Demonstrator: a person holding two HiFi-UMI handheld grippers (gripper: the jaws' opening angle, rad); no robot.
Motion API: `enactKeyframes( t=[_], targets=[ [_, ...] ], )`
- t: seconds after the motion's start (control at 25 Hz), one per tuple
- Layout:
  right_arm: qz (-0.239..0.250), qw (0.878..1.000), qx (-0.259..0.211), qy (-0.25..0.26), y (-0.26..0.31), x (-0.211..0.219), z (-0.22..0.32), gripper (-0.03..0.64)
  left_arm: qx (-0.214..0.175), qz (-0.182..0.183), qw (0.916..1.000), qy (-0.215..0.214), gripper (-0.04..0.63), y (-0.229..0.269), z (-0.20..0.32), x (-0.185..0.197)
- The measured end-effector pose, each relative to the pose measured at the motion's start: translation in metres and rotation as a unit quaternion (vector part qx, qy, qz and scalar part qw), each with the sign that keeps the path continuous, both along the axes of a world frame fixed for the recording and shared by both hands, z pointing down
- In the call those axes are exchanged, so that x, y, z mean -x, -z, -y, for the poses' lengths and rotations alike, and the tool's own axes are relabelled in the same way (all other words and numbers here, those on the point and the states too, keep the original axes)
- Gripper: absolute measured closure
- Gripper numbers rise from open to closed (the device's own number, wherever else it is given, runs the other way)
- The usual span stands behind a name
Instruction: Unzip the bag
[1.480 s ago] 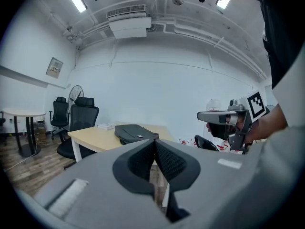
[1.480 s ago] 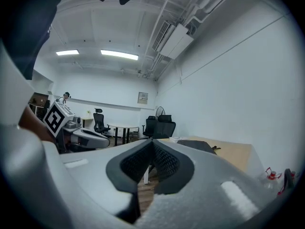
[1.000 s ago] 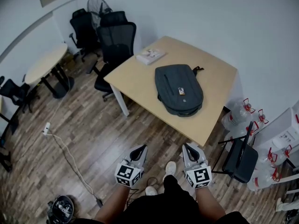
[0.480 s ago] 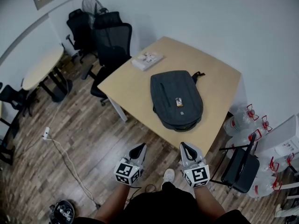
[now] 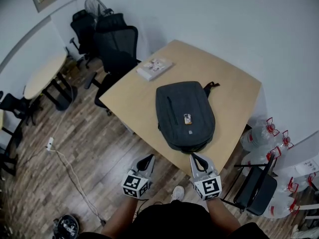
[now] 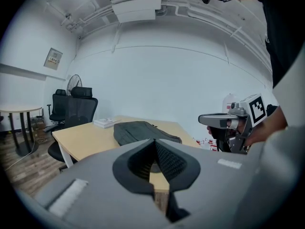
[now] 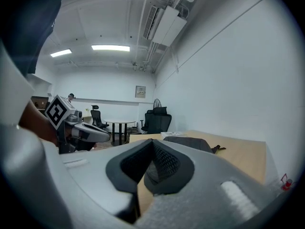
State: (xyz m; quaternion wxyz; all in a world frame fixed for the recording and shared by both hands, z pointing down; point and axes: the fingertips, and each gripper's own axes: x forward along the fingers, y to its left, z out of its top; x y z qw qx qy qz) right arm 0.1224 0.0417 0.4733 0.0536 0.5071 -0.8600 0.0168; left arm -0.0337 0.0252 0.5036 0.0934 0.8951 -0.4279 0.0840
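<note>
**Two empty grippers at the table's near edge, bag unopened**

The dark grey bag [image 5: 184, 116] lies flat in the middle of the table [image 5: 238, 91], zipped, with its rounded end close to the table's near edge. The left gripper [image 5: 146, 160] hangs over the floor just off that edge. The right gripper [image 5: 196, 158] is at the edge itself, just short of the bag. Both have their jaws pressed together and hold nothing. No view shows the zip pull clearly, so the likeliest slip is a pinch that closes on fabric instead of the slider. The bag also lies loose, and a pull along the zip without the other gripper holding it down would probably drag it across the table, perhaps off the near edge or toward the white booklet [image 5: 155, 68] at the far corner.
</note>
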Motion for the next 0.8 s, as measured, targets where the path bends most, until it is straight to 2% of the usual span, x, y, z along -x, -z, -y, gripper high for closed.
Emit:
enactKeyframes(
  t=[0.28, 0.52, 0.8],
  targets=[
    [-0.007, 1.0, 0.003, 0.02, -0.004, -0.01, 0.024, 0.614, 0.009, 0.017, 0.9997, 0.016, 0.577, -0.01, 0.02, -0.007],
    [-0.006, 1.0, 0.011, 0.023, -0.011, -0.007, 0.032, 0.614, 0.006, 0.047, 0.9988, 0.011, 0.577, -0.021, 0.035, -0.006],
    [-0.017, 0.999, 0.03, 0.013, -0.02, 0.003, 0.056, 0.614, 0.024, 0.074, 0.9967, -0.023, 0.577, -0.044, 0.066, -0.003]
  ],
)
